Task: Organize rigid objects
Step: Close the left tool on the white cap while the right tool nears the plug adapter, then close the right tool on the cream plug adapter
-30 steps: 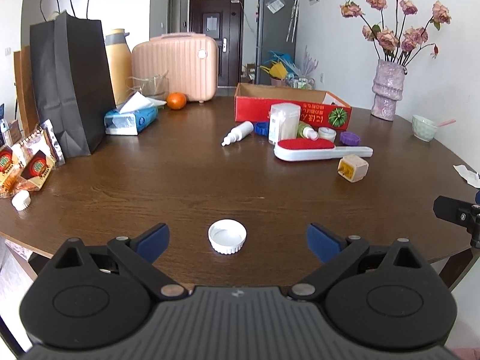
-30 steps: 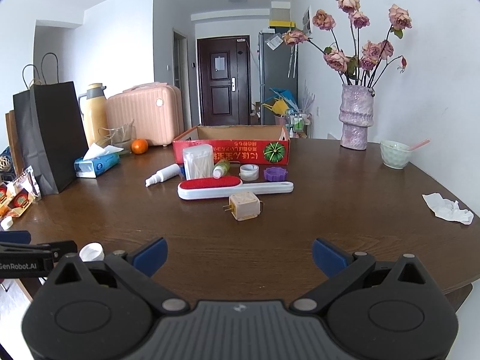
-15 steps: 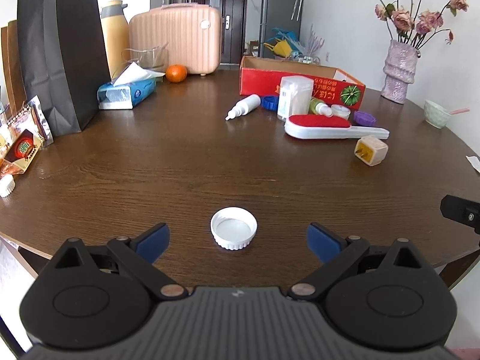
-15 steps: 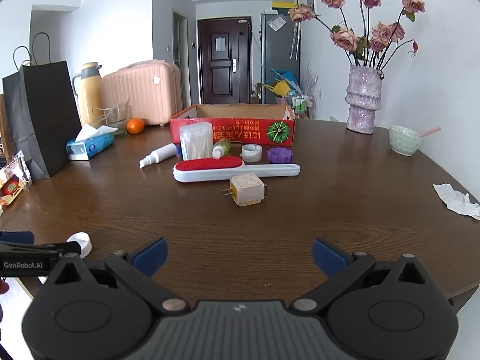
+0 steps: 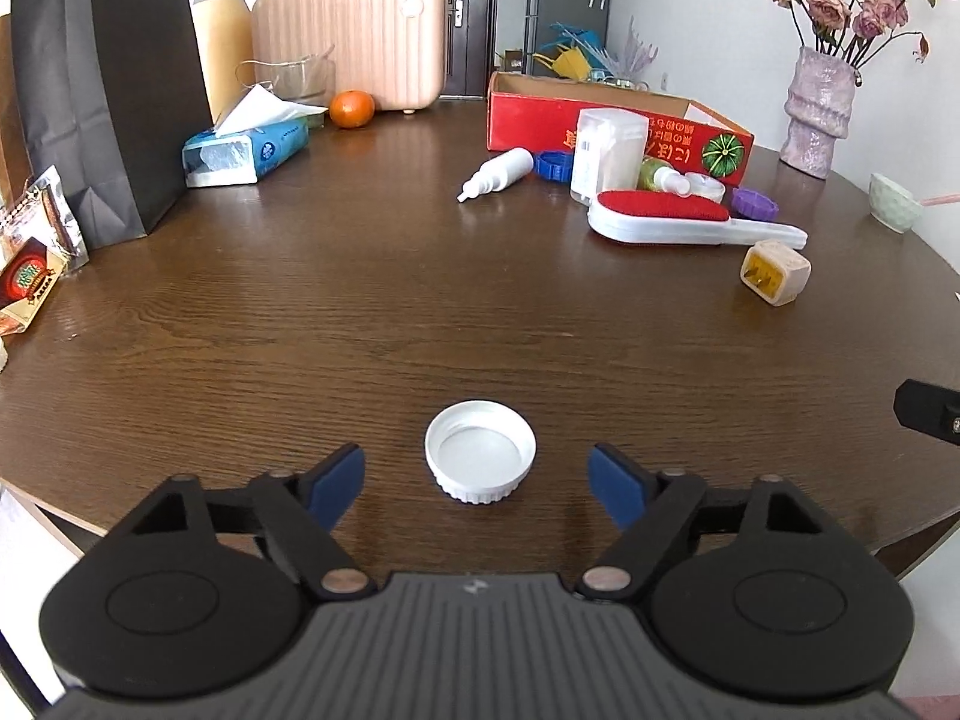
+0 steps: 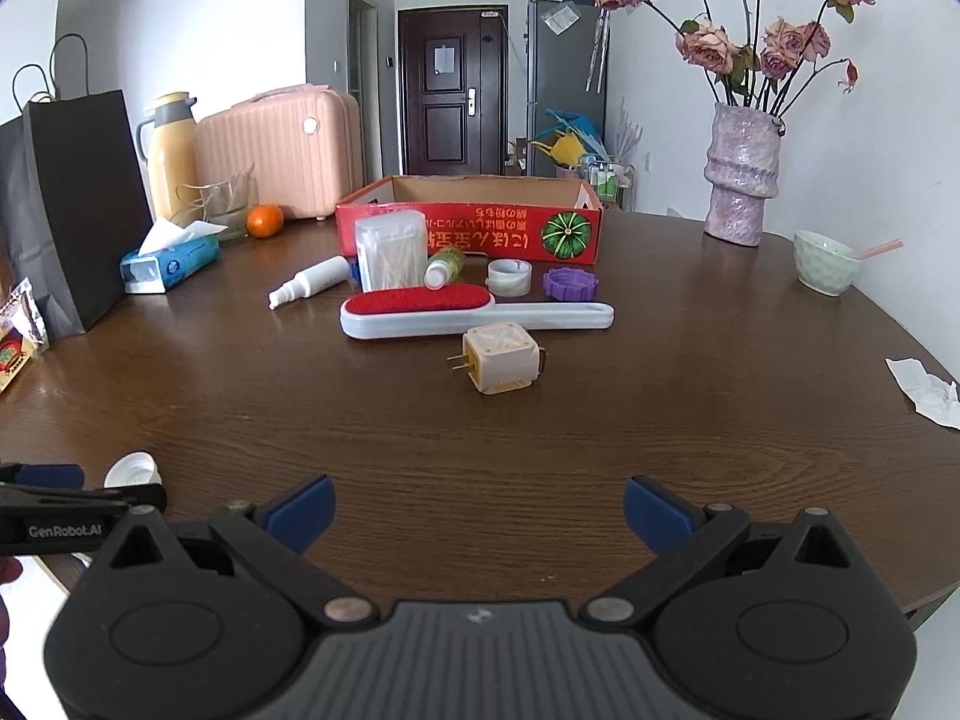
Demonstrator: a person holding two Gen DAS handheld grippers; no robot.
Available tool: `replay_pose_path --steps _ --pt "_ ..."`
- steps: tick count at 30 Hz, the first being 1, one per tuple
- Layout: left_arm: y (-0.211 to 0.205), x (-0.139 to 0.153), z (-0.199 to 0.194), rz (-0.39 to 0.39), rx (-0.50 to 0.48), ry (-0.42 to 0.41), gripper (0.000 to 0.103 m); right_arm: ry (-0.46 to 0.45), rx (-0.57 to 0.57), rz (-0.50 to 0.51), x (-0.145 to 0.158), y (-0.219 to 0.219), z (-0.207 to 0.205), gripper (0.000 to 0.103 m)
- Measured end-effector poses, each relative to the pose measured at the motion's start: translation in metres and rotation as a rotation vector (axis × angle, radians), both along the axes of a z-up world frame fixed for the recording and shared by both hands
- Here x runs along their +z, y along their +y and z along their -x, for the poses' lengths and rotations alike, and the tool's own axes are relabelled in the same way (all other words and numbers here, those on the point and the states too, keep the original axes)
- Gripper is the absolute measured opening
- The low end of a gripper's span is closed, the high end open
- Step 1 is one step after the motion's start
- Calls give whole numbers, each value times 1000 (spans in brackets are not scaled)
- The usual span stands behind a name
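Observation:
A white bottle cap (image 5: 480, 451) lies open side up on the brown table near its front edge. My left gripper (image 5: 478, 483) straddles it; its jaws are closing, with clear gaps between the blue pads (image 5: 336, 483) and the cap. In the right wrist view the same cap (image 6: 132, 469) shows at far left behind the left gripper's finger. My right gripper (image 6: 477, 513) hovers open over bare table, empty. Ahead of it lie a beige plug cube (image 6: 501, 360), a red lint brush (image 6: 468, 312), a spray bottle (image 6: 309, 282), a swab box (image 6: 391, 249) and a red cardboard box (image 6: 474, 222).
A black paper bag (image 5: 114, 78), tissue pack (image 5: 246, 147), orange (image 5: 352, 108), pink suitcase (image 5: 354, 39) and thermos stand at back left. Snack packets (image 5: 33, 270) lie at the left edge. A flower vase (image 6: 741, 174), green bowl (image 6: 825, 261) and crumpled paper (image 6: 927, 387) sit on the right.
Both grippers have moved forward and lower over the table. The left gripper's pads have drawn inward around the white cap, which now sits between them. The right gripper's opening is unchanged.

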State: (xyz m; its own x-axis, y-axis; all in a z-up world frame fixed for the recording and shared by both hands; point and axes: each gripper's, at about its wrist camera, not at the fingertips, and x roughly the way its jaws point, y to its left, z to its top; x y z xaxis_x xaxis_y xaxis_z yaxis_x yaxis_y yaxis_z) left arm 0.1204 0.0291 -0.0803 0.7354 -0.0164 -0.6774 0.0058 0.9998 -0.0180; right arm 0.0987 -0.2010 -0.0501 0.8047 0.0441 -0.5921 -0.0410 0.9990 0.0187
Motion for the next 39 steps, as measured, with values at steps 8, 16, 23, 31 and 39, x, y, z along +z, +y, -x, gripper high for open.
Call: replay_pose_path --steps 8,16,23,31,39 --pt "-1 -4 -11 -4 -16 1 41 20 -2 -7 -6 -4 -13 102" --pt "-4 -1 -25 -7 -16 -4 41 31 -2 -10 -10 -8 -30 102" --pt "-10 4 -41 -9 -27 -20 41 32 -3 -9 -10 -10 -38 102" --pt "-15 10 -66 0 -30 -37 41 32 3 -11 -13 -17 -66 102" --pt "-23 15 -94 13 -44 -51 41 34 14 -17 -13 -20 -92 102"
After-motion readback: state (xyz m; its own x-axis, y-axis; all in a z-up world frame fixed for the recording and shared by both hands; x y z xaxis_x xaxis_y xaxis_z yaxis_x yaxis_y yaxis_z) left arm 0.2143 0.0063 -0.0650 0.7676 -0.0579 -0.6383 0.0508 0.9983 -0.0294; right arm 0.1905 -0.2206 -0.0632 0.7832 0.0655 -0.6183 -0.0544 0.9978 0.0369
